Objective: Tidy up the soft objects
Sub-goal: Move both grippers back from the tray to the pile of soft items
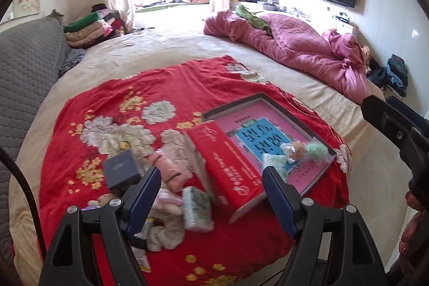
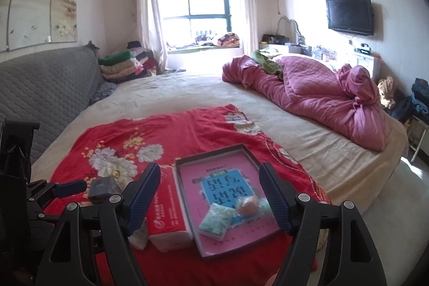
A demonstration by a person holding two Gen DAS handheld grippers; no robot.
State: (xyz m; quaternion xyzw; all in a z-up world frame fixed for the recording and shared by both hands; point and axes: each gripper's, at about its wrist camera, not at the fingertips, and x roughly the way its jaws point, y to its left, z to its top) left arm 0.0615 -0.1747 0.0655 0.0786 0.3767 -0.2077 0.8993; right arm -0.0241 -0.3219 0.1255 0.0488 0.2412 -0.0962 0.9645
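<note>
Sunlit window (image 2: 194,2) behind beige bed (image 2: 187,90), wall television (image 2: 350,15).

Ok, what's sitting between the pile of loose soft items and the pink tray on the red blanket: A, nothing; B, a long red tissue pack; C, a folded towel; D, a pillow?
B: the long red tissue pack lies alongside the pink tray, the loose soft items on its far side.

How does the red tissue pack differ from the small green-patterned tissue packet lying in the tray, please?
The red tissue pack is far bigger and long; the green-patterned packet is small and squarish. The red pack lies on the red floral blanket beside the tray; the packet lies inside it. Both look soft and wrapped.
</note>
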